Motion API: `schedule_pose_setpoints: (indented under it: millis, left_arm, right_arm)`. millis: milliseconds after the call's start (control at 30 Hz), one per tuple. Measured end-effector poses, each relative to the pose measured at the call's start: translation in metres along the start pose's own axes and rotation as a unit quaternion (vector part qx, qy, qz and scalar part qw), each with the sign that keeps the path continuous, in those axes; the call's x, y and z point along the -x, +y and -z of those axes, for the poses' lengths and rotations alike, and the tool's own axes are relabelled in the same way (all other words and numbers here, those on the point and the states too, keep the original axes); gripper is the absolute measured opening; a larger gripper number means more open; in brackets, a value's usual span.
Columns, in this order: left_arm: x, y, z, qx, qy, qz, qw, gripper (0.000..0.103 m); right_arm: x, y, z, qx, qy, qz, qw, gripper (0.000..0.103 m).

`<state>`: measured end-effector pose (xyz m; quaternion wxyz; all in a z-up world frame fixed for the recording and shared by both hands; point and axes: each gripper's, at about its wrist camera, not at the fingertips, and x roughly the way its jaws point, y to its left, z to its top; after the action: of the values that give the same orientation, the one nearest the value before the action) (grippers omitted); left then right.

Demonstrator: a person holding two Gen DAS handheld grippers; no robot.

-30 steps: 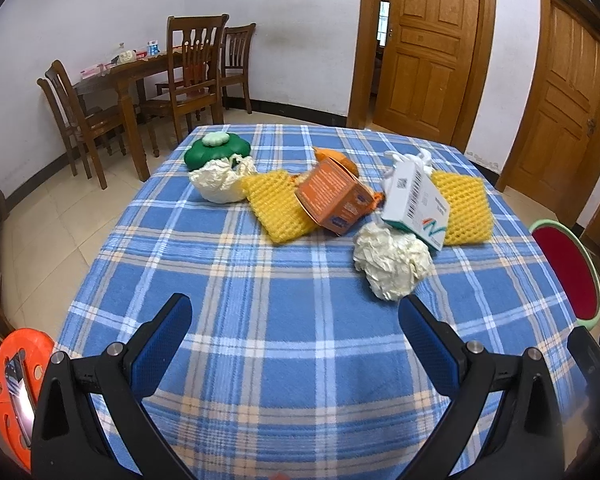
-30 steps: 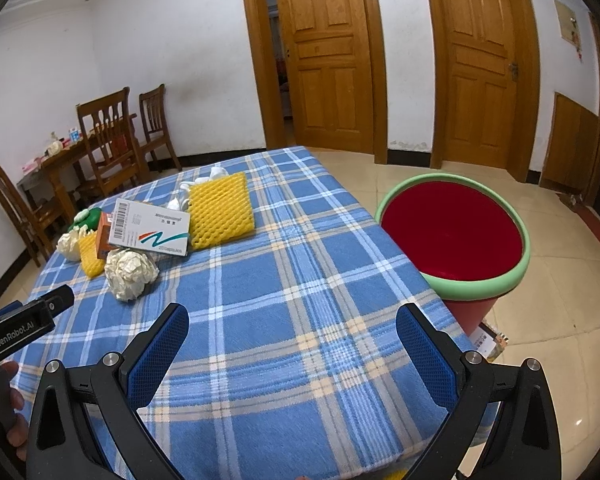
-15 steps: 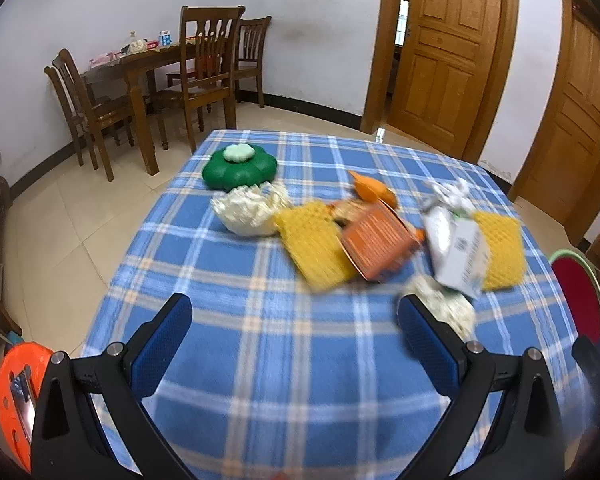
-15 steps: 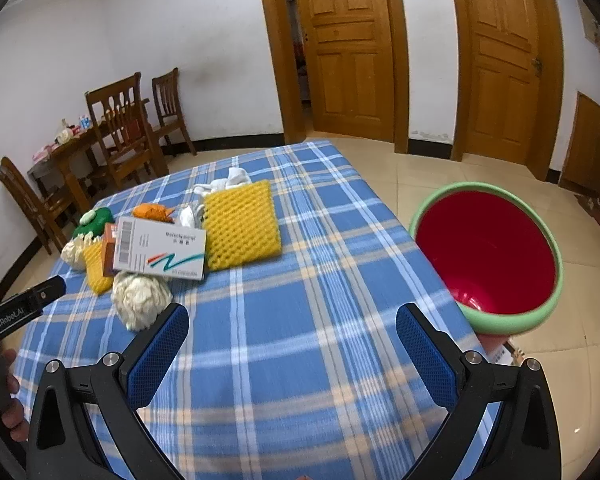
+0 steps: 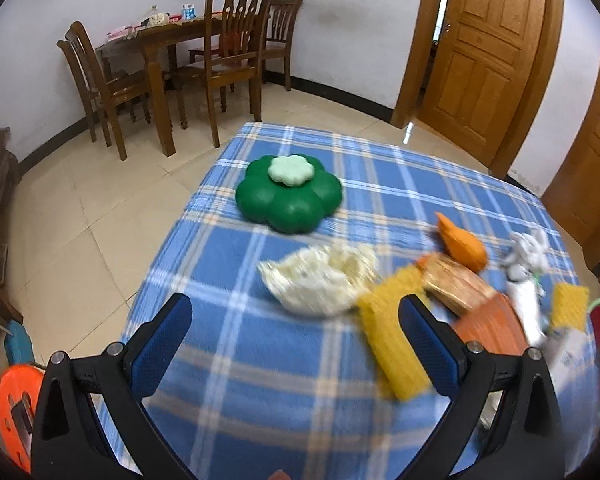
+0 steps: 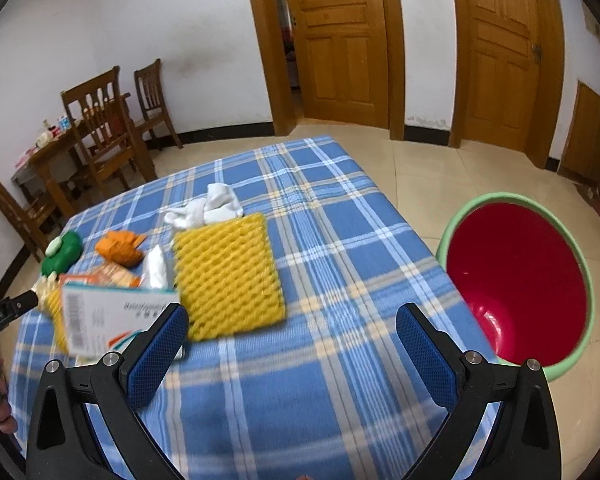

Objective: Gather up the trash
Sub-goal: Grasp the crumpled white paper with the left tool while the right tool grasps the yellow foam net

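In the left wrist view, the left gripper (image 5: 294, 320) hangs low over the near part of the blue plaid tablecloth (image 5: 268, 392), jaws spread wide and holding nothing, aimed at the crumpled cream paper wad (image 5: 320, 280) just beyond its tips, probably the first piece to collect; a yellow foam mesh sleeve (image 5: 388, 336) and an orange carton (image 5: 488, 316) lie to its right, a green flower-shaped lid (image 5: 288, 196) farther off. In the right wrist view, the right gripper (image 6: 292, 340) is likewise wide open and empty above the cloth, near a white barcoded box (image 6: 112, 320) and a yellow foam mesh pad (image 6: 228, 276), while the red bin with a green rim (image 6: 520, 280) stands on the floor just right of the table, apparently placed for easy drops.
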<state>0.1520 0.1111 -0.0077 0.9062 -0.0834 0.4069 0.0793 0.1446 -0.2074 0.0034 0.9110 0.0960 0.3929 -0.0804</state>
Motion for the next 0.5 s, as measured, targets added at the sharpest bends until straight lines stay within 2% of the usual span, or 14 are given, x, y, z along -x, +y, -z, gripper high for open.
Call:
schedule_pose_setpoints:
  millis: [67,167,267,300,400,467,500]
  left_arm:
    - [-0.012,0.003,-0.006,0.006,0.006,0.004,1.0000,0.097]
    - [-0.027,0.003,-0.008,0.011,0.028,0.031,0.9991,0.088]
    - [-0.036,0.002,-0.007,0.013,0.043,0.054,0.9975,0.074]
    - [-0.038,0.002,-0.006,0.012,0.044,0.062,0.9970,0.069]
    - [-0.035,0.001,-0.005,0.007,0.036,0.070,0.9968,0.064]
    - [-0.031,0.000,-0.004,0.004,0.027,0.073,0.9969,0.054]
    - [-0.029,0.001,-0.004,0.005,0.023,0.079,0.9966,0.047]
  right_arm:
    - [-0.008,0.001,-0.003,-0.003,0.006,-0.001,1.000,0.103]
    - [-0.020,0.004,-0.007,-0.004,0.017,-0.002,1.000,0.103]
    - [-0.029,0.008,-0.008,0.000,0.027,-0.007,1.000,0.103]
    - [-0.032,0.010,-0.009,0.003,0.028,-0.009,1.000,0.103]
    - [-0.037,0.010,-0.009,0.002,0.031,-0.014,0.999,0.103]
    - [-0.040,0.010,-0.010,0.000,0.036,-0.020,0.999,0.101]
    - [-0.041,0.010,-0.010,0.000,0.038,-0.024,0.999,0.095]
